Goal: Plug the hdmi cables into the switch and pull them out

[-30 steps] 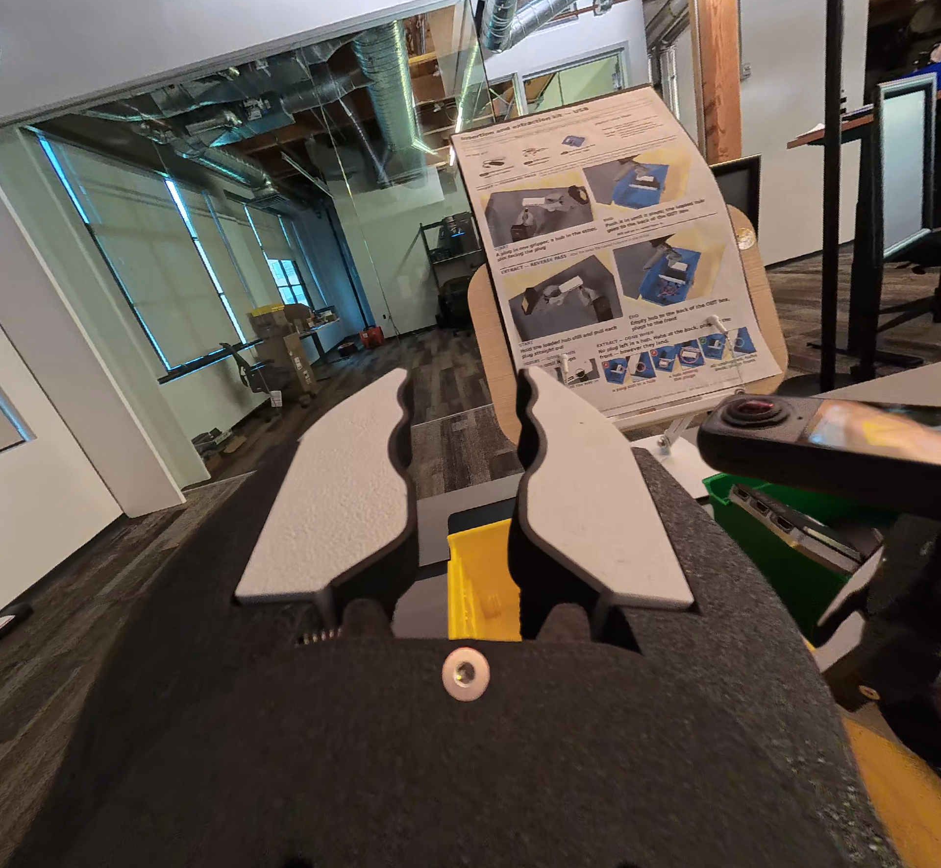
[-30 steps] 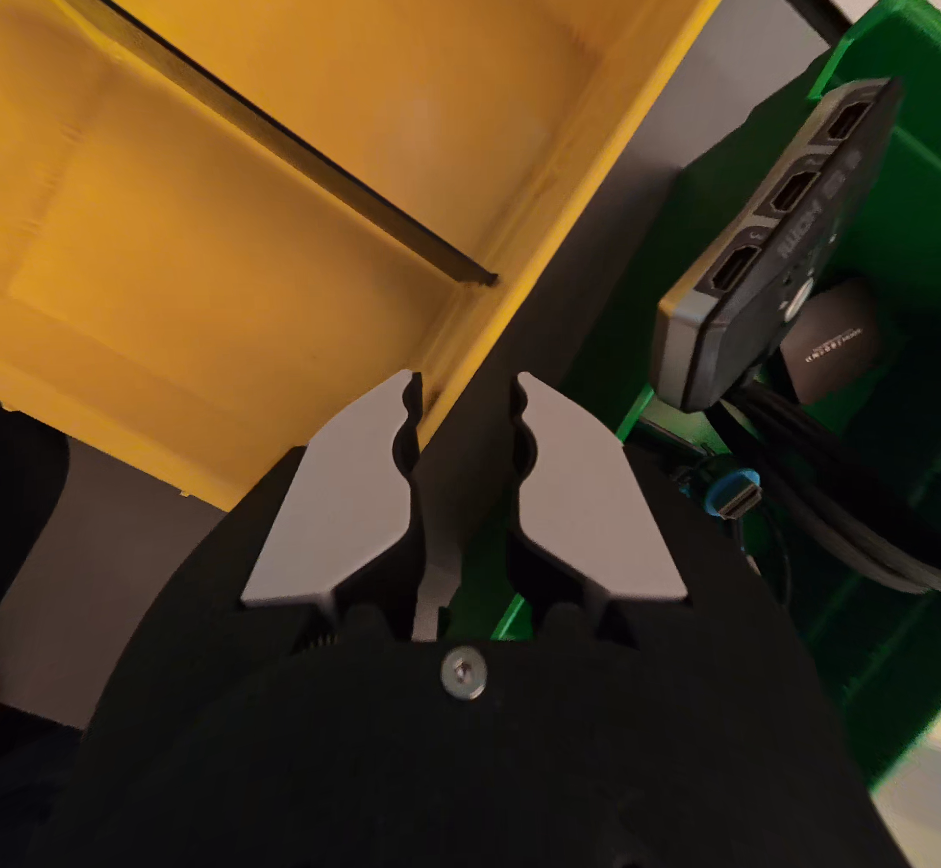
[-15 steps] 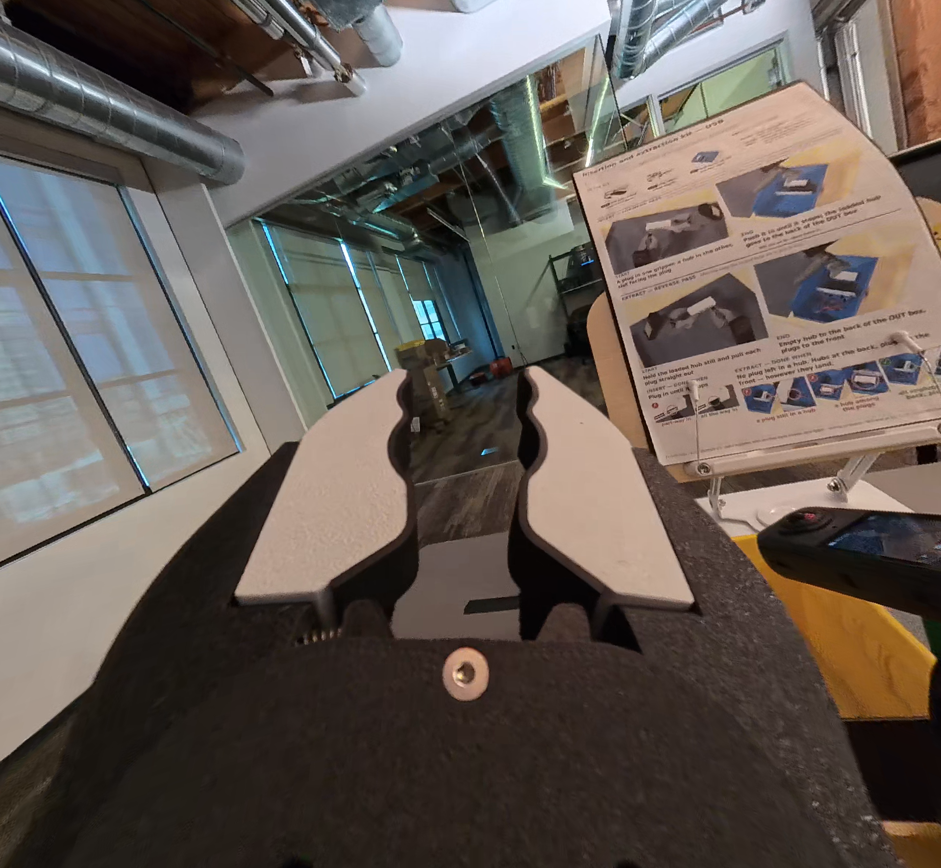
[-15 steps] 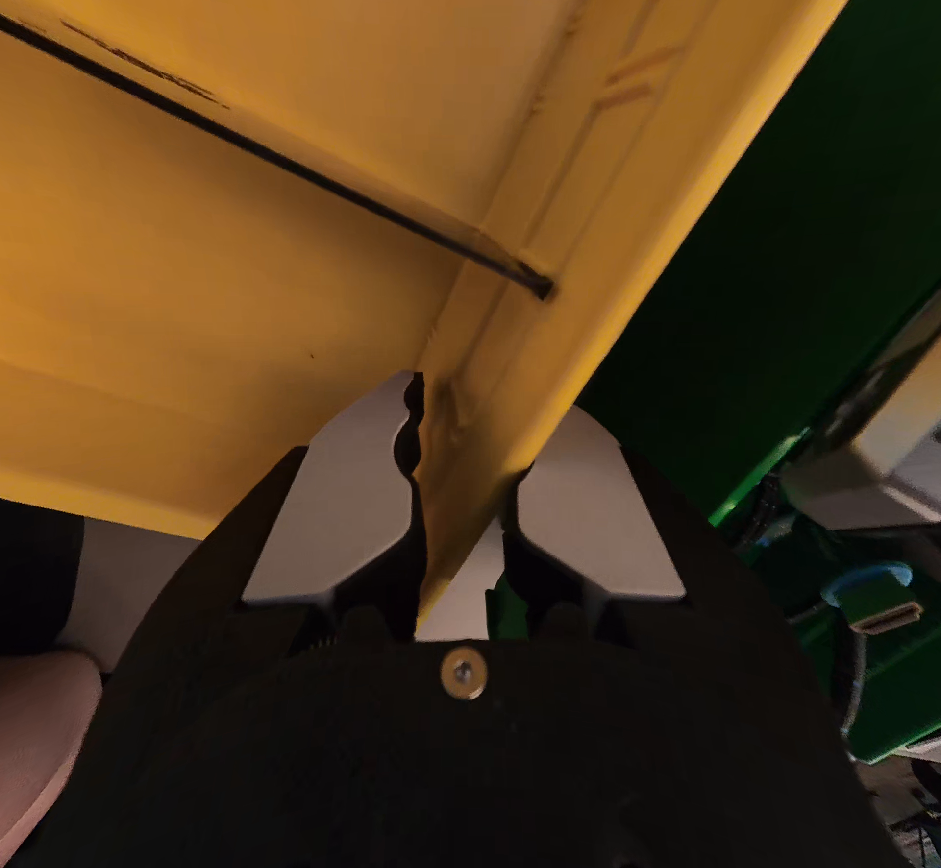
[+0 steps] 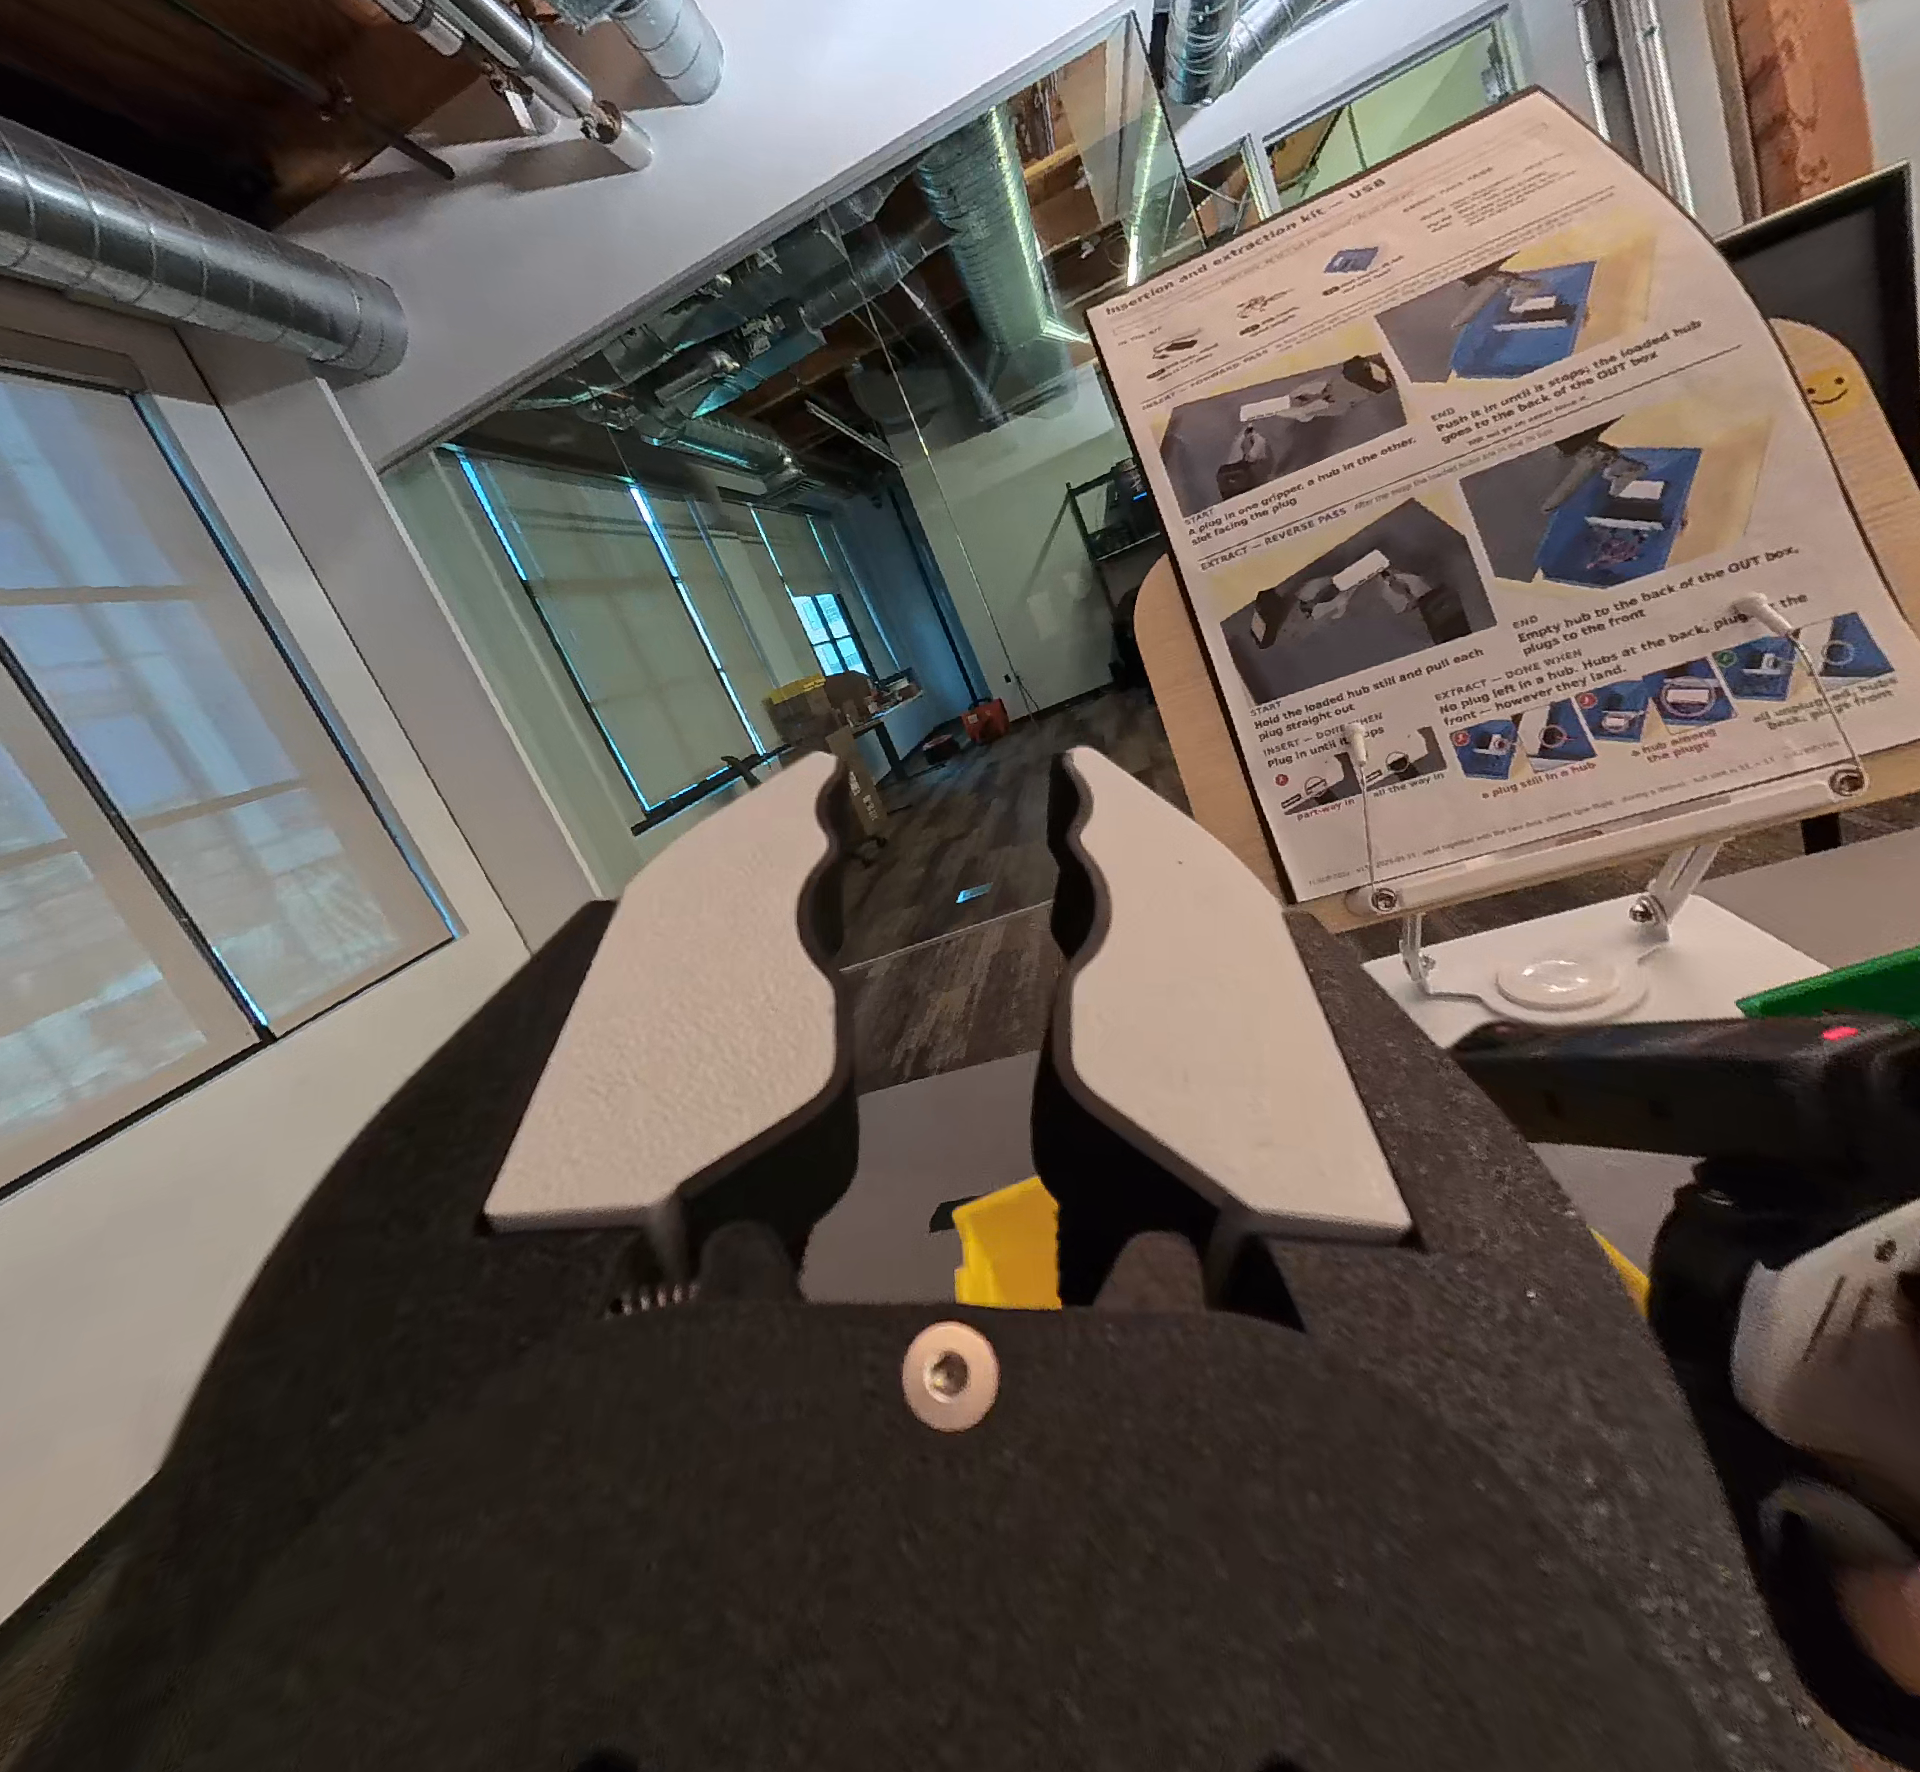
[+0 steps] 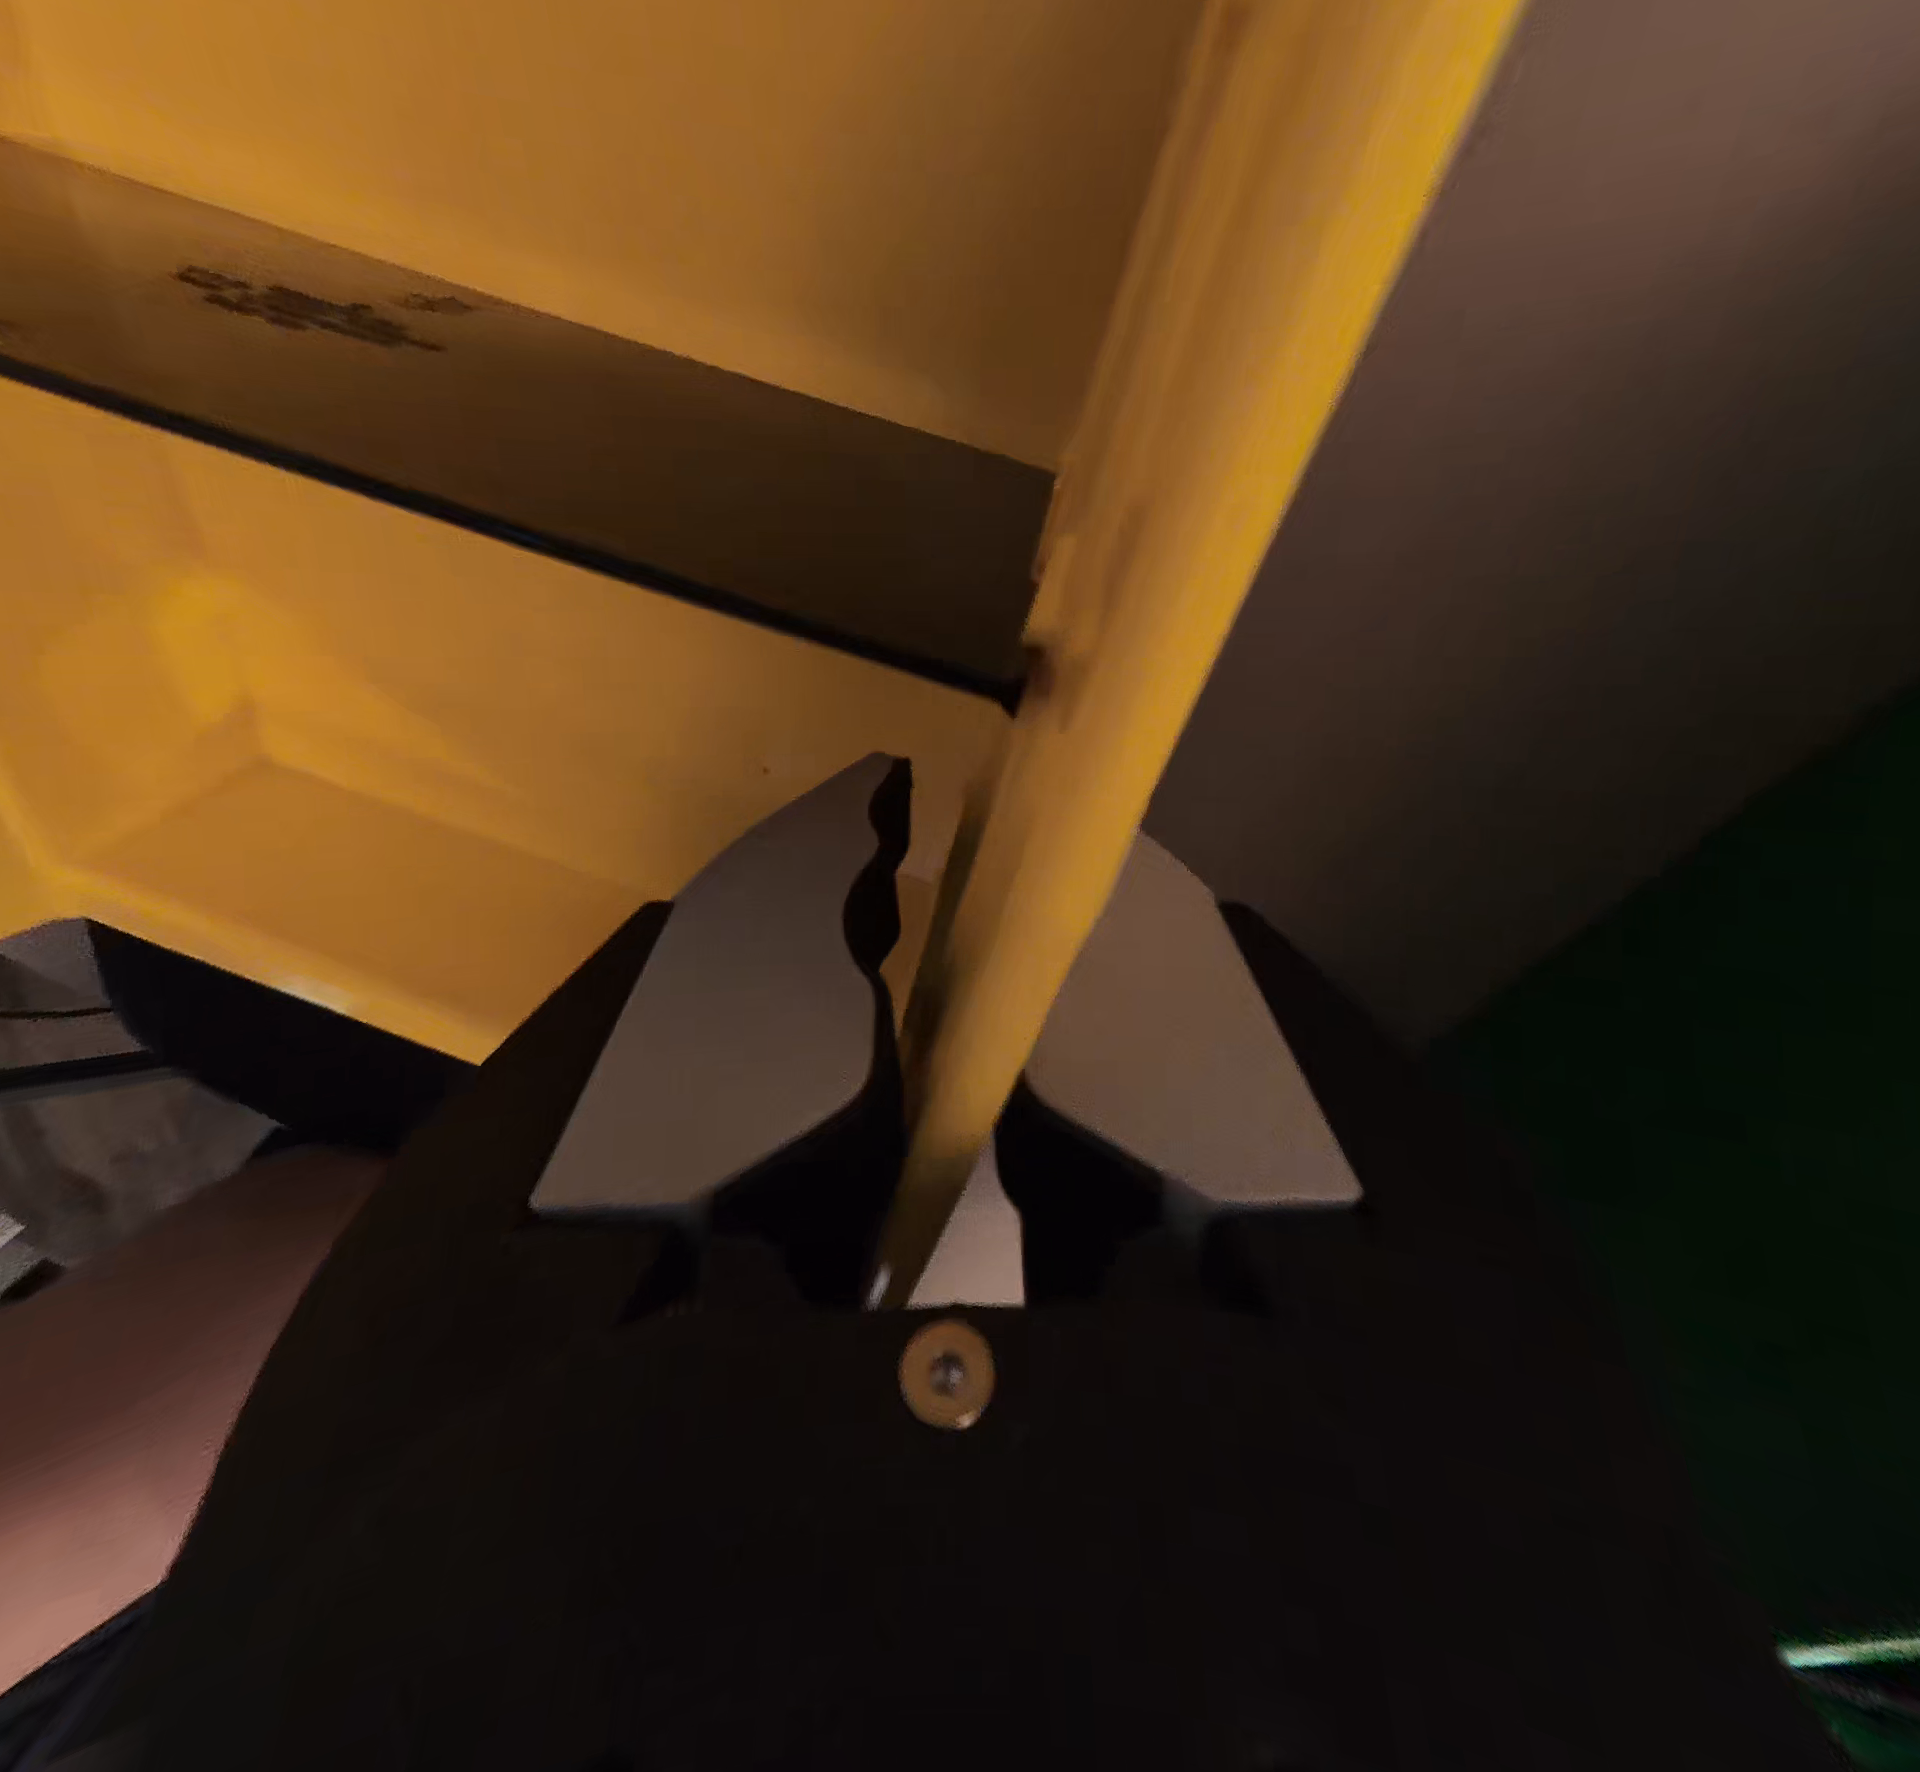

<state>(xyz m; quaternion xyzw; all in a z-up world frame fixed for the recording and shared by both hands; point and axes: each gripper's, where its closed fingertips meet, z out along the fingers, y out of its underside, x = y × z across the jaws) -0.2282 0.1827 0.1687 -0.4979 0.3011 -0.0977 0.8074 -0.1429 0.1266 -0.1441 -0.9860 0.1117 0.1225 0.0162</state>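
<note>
The HDMI switch and cables are out of sight in both views. My right gripper [image 6: 1006, 803] is open and straddles the right side wall of a yellow bin [image 6: 1195, 475]. The wall runs between its jaws, with a small gap on the left finger's side. My left gripper [image 5: 945, 766] is open and empty. It is held in the air and points out over the room. A corner of the yellow bin [image 5: 1003, 1249] shows low between its fingers. The right gripper's black camera body [image 5: 1662, 1088] and a hand show at the right edge.
A black divider [image 6: 520, 434] crosses the yellow bin. A green bin [image 6: 1714, 1047] lies to the right, and its rim shows in the left wrist view [image 5: 1829, 995]. An instruction sheet on a stand [image 5: 1507, 527] rises at the table's back. There is about 30 cm between the tips of the two grippers.
My right gripper has moved down over the yellow bin's wall, and the switch and blue-tipped plug have left its view. My left gripper tilted upward, then swung slightly back.
</note>
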